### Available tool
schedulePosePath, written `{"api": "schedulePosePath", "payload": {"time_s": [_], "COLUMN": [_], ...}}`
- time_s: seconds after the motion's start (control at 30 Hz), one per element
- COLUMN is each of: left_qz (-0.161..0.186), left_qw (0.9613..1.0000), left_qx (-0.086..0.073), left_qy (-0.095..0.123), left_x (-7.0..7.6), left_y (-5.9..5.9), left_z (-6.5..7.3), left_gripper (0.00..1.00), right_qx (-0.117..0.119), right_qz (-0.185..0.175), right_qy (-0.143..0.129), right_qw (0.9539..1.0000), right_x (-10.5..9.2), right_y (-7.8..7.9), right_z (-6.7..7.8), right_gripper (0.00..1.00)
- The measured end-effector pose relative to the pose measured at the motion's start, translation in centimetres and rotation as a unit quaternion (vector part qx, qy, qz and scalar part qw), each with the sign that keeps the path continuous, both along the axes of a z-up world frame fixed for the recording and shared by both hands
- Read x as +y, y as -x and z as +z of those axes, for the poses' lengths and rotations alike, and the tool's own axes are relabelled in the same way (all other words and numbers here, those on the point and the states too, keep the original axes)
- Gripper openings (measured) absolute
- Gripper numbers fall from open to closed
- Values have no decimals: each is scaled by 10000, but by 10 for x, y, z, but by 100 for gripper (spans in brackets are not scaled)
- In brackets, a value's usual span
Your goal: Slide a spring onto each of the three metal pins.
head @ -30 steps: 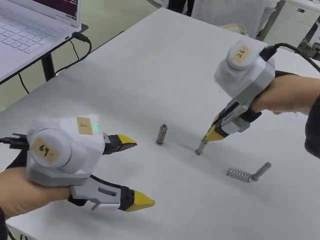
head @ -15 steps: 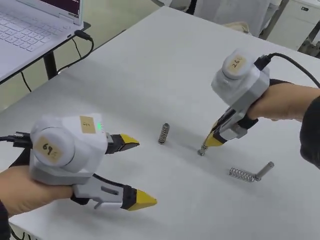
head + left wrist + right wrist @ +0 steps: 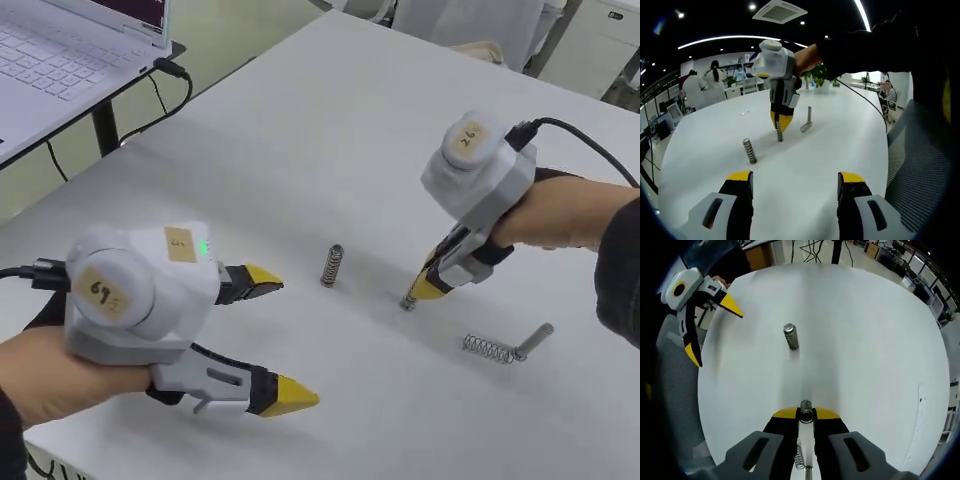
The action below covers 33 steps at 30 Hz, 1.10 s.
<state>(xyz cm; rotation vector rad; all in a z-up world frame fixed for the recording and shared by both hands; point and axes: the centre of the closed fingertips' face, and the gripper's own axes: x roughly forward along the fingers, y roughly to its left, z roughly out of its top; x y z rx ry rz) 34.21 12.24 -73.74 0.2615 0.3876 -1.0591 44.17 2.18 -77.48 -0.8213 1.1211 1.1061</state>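
My right gripper (image 3: 425,290) is shut on a spring (image 3: 806,411) that stands upright on a metal pin (image 3: 408,300), its foot on the white table. To the left, another pin stands upright with a spring on it (image 3: 331,265) (image 3: 791,336) (image 3: 749,150). A loose spring (image 3: 487,348) lies on the table end to end with a bare pin (image 3: 535,338) (image 3: 808,120), right of the right gripper. My left gripper (image 3: 280,340) (image 3: 796,177) hovers open and holds nothing at the near left, well short of the standing spring. The right gripper (image 3: 780,120) faces it across the table.
The white table (image 3: 300,150) stretches far back with free room. A laptop (image 3: 60,50) sits on a separate stand at the far left, with a cable hanging from it. The right gripper's cable (image 3: 580,135) trails off to the right. The left gripper (image 3: 715,332) appears at upper left.
My right gripper has come down a little along its pin toward the table. The left gripper has barely moved, and the view has shifted slightly.
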Motion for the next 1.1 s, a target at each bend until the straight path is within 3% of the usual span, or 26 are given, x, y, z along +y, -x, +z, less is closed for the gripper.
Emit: {"api": "schedulePosePath", "payload": {"time_s": [1.1], "left_qz": [-66], "left_qw": [10000], "left_qx": [33], "left_qy": [-25], "left_x": [-4], "left_y": [2], "left_z": [0], "left_gripper": [63], "right_qx": [-24], "right_qz": [-85], "right_qy": [-58], "right_qw": [9999], "right_x": [-10], "right_y": [7], "right_z": [1], "right_gripper": [14]}}
